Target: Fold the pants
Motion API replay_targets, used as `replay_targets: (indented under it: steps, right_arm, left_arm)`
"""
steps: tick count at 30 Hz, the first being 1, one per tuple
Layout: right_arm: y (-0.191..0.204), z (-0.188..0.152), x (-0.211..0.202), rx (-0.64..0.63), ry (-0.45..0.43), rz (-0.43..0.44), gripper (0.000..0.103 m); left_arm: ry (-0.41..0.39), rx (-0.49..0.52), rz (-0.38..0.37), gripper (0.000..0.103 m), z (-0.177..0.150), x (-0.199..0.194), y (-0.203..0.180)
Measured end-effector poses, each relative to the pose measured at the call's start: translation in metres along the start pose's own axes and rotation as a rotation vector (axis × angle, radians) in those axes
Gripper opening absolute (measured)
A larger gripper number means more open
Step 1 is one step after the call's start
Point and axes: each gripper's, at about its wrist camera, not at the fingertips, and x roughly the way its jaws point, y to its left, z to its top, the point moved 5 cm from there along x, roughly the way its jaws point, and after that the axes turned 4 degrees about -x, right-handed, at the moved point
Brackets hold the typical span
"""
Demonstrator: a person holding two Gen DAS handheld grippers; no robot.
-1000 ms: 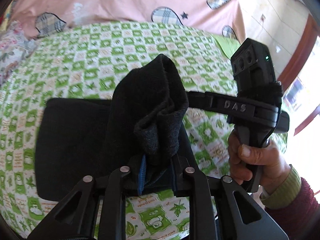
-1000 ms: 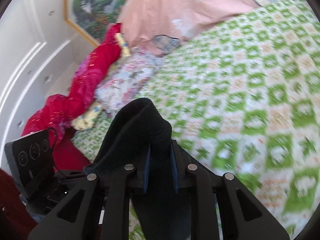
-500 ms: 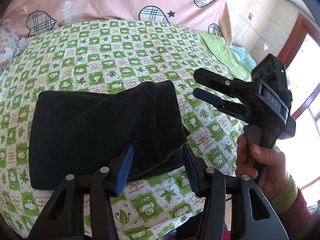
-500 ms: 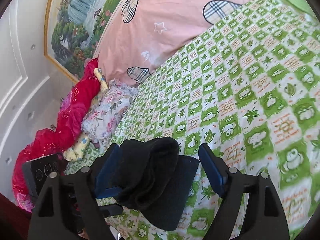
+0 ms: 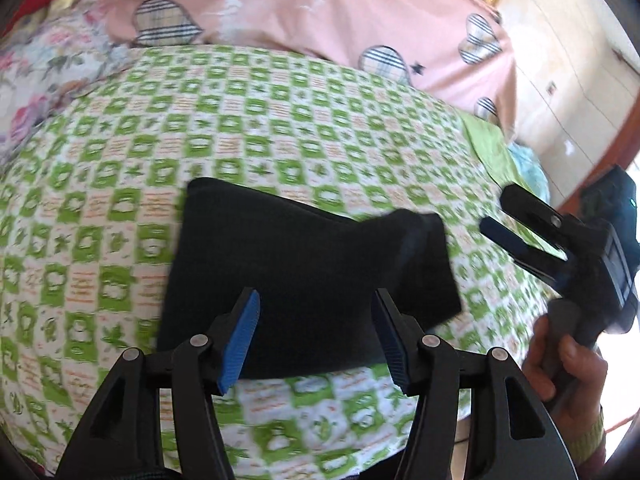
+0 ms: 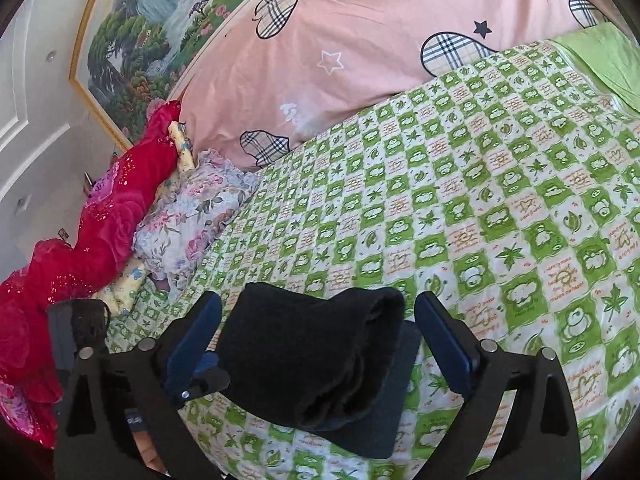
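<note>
You had just laid the last fold: the black pants (image 5: 304, 276) lay as a compact bundle on the bed (image 5: 280, 128), near its front edge. Your left hand-held gripper (image 5: 316, 340) and right hand-held gripper (image 6: 320, 344) were both opening, jaws apart, clamping nothing. Next, you likely needed to draw clear without snagging the raised top layer, then flatten it.

I see tiny orange lettering in white squares of green checked bedsheet (image 6: 460, 216), lower right of right-wrist frame; can't read words.
</note>
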Motion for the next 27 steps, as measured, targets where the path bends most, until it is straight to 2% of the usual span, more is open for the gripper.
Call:
replay_targets:
  steps: [4,10,19,27]
  right_arm:
    - [0.005,-0.001,0.007,-0.020,0.009,-0.096,0.097]
    - [0.001,-0.009,0.023,0.012,0.046,-0.146,0.097]
    - [-0.012,-0.024,0.041,0.084,0.096,-0.164,0.097]
    - [-0.028,-0.038,0.048,0.121,0.129,-0.202,0.097]
  left_arm:
    - [-0.008,-0.061,0.012,0.062,0.007,-0.003,0.024]
    - [-0.009,-0.107,0.027,0.065,0.015,-0.004,0.049]
    - [0.028,-0.125,0.020,0.071,0.021,0.012,0.058]
    - [0.063,-0.145,0.020,0.072,0.021,0.029,0.065]
